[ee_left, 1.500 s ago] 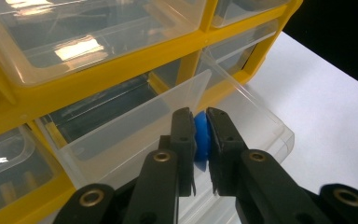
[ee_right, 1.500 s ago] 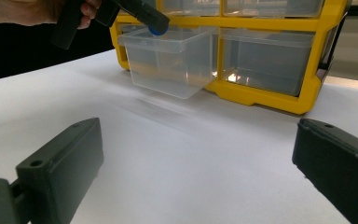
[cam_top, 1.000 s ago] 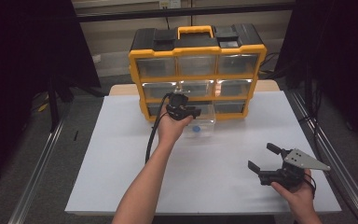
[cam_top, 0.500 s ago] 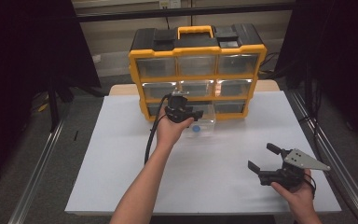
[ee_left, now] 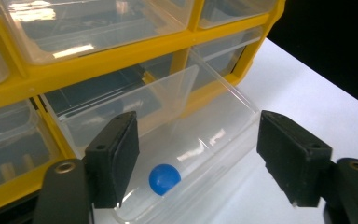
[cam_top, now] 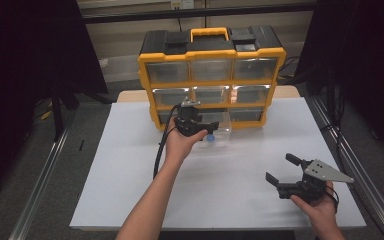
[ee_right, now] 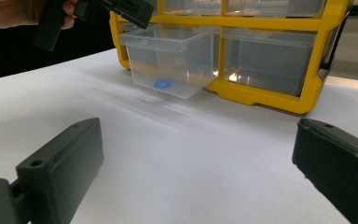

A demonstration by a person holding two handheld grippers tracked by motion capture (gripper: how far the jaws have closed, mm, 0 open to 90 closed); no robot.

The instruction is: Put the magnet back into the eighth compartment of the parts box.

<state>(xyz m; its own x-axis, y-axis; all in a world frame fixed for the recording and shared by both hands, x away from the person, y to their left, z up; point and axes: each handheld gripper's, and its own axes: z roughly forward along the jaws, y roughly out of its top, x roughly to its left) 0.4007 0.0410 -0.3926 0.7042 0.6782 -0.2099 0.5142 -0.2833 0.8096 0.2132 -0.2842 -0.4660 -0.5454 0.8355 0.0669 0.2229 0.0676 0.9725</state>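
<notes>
Nearest, the right tongs [cam_top: 286,174] sit low over the front right of the desk [cam_top: 130,200], jaws spread wide with nothing between them, well apart from the work. Farther in, the left tongs [cam_top: 196,125] hover just above the clear drawer [ee_left: 205,135], which is pulled partway out of the bottom row of the yellow organizer [cam_top: 212,52]; their jaws are also wide open and hold nothing.

Inside the drawer, near its front wall, lies the small blue ball [ee_left: 164,178], resting on the drawer floor. It looks light, smooth and round, so it will likely roll or squirt out of a pinch unless the pads close squarely across its middle. The drawer itself seems to be thin, stiff, slick plastic, light enough to slide or tip if nudged; its front wall or side rim looks like the best place to take hold, and a push on the front face should send it home.

The desk is covered with a plain white sheet, flat and matte, offering little to stop a rolling ball. Beyond the organizer, dark curtains hang on both sides, metal rails run along the desk's flanks, and a pale wall stands at the back.
</notes>
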